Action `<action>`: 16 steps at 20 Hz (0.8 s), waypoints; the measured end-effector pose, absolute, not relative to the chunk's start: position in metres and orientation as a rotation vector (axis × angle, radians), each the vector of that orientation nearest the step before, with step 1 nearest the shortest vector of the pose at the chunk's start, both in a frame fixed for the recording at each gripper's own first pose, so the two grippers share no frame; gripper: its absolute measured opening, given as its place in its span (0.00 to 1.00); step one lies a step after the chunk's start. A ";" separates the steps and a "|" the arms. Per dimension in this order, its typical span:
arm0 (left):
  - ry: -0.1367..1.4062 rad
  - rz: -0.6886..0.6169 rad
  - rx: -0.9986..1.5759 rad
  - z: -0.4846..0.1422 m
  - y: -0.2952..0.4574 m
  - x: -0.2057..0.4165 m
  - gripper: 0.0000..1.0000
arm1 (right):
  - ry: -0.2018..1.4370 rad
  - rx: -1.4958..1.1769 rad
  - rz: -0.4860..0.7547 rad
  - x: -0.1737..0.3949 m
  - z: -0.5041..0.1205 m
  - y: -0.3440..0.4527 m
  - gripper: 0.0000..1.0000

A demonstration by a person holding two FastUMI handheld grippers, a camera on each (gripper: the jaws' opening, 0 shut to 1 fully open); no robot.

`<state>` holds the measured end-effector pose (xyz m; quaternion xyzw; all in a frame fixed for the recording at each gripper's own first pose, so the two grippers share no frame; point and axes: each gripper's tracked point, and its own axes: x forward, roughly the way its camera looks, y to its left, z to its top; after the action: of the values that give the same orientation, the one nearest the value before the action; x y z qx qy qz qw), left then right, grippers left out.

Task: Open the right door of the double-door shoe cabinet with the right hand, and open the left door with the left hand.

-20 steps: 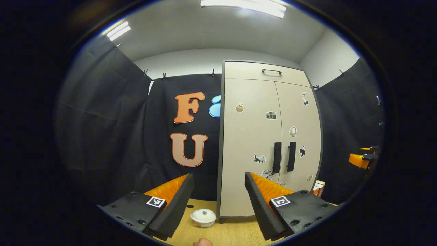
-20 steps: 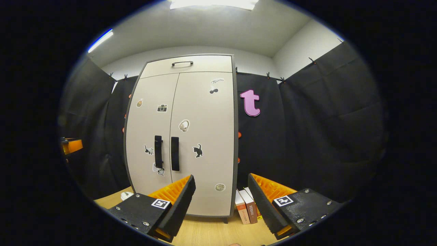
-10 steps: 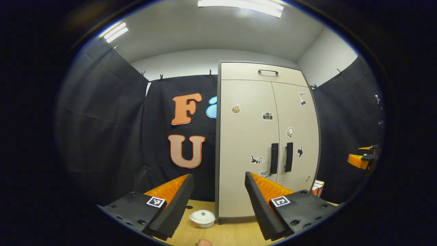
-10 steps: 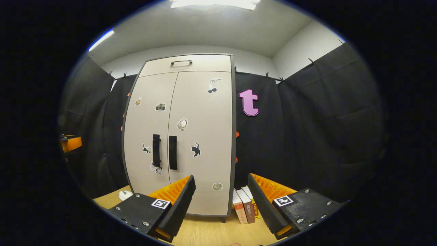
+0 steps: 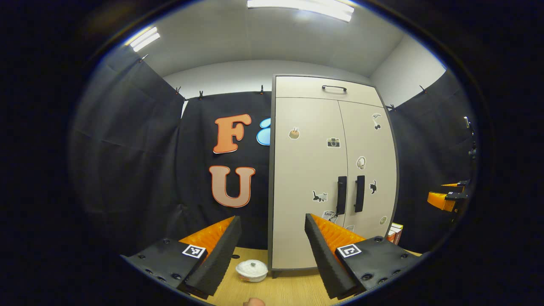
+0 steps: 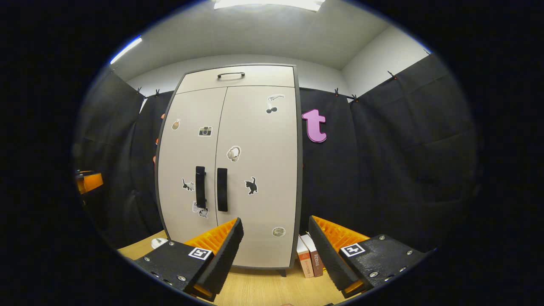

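A beige double-door shoe cabinet (image 5: 314,170) (image 6: 250,140) stands on the wooden floor with both doors shut and stickers on them. Two black vertical handles sit side by side at the middle seam: the left door's handle (image 5: 341,195) (image 6: 200,187) and the right door's handle (image 5: 359,193) (image 6: 222,189). My left gripper (image 5: 272,231) is open, well short of the cabinet and off to its left. My right gripper (image 6: 275,233) is open too, some way back and facing the right door. The other gripper shows at the edge of each view, the right gripper (image 5: 446,197) and the left gripper (image 6: 87,180).
A top drawer with a black handle (image 5: 334,88) (image 6: 230,75) sits above the doors. A white lidded bowl (image 5: 252,270) lies on the floor (image 5: 289,289) left of the cabinet. Several books (image 6: 309,260) lean beside its right foot.
The right gripper has turned slightly left and moved a little closer, so the cabinet sits more central and larger. The left gripper view has barely shifted. Both doors stay shut.
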<state>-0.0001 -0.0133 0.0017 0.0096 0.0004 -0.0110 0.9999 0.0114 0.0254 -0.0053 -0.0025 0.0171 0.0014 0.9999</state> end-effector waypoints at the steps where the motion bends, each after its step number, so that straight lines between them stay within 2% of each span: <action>1: 0.002 -0.025 0.021 0.000 -0.014 0.000 0.96 | 0.041 -0.005 0.005 0.015 -0.007 0.029 0.94; 16: 0.022 -0.013 0.039 -0.016 0.012 0.013 0.97 | 0.079 0.011 0.029 0.115 -0.009 0.109 0.94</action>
<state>0.0132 0.0123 -0.0156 0.0195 0.0112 -0.0067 0.9997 0.1153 0.1095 -0.0091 0.0055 0.0397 0.0147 0.9991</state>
